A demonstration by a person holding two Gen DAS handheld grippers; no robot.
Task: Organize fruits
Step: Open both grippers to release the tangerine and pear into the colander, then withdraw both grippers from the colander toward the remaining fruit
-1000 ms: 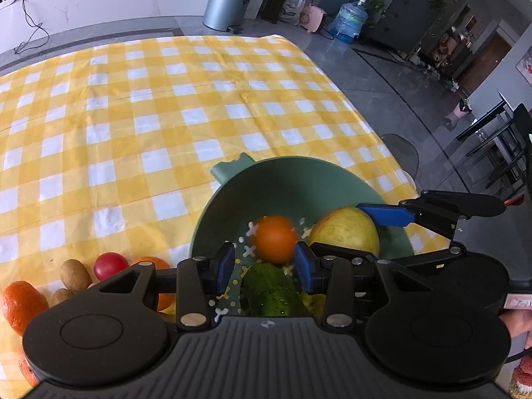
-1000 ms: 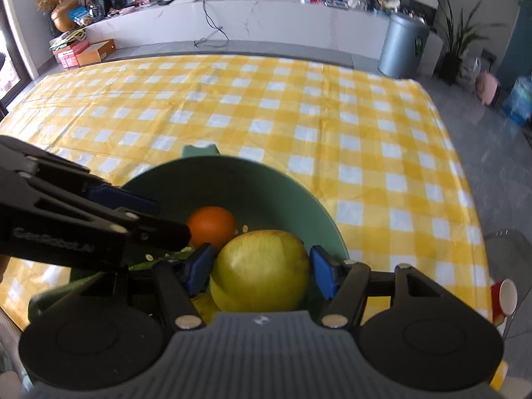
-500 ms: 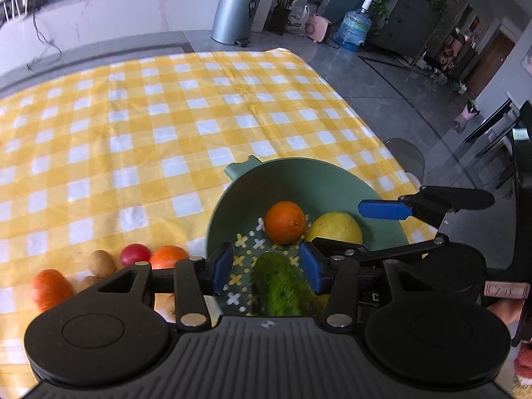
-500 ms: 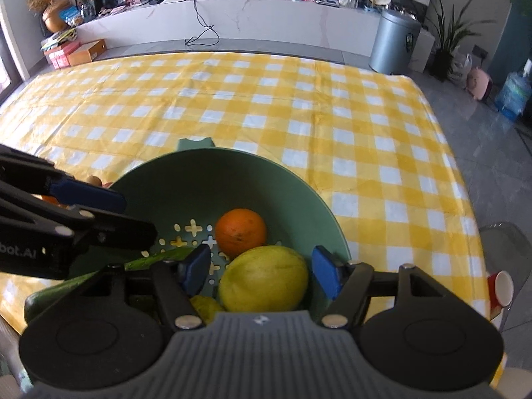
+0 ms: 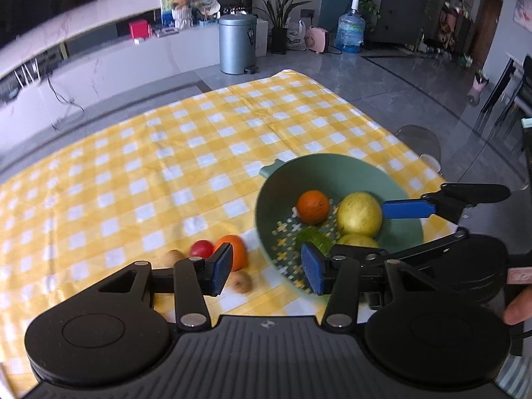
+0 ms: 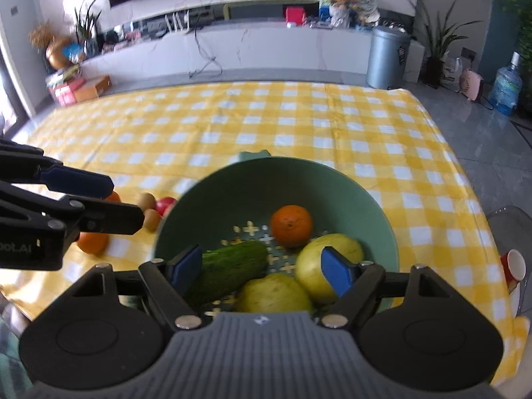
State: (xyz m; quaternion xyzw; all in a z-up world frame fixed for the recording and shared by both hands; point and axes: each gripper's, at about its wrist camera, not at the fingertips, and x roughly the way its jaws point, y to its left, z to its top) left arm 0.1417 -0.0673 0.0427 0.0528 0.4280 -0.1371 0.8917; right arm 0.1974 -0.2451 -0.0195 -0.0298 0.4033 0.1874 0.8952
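Colander [image 6: 372,206] holds orange [image 6: 291,225], cucumber [image 6: 232,266], two yellow fruits [image 6: 332,259].

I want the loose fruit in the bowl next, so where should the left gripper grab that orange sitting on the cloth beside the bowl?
Take the orange across its round middle, coming down from above with the left gripper open. The tomato crowds its left and the green bowl stands on its right, so turning the fingers front to back probably leaves more room.

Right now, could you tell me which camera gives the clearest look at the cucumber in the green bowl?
The right wrist view: the cucumber lies nearly full length on the bowl's perforated floor. The left wrist view shows only its blurred green end, the rest behind that gripper's finger.
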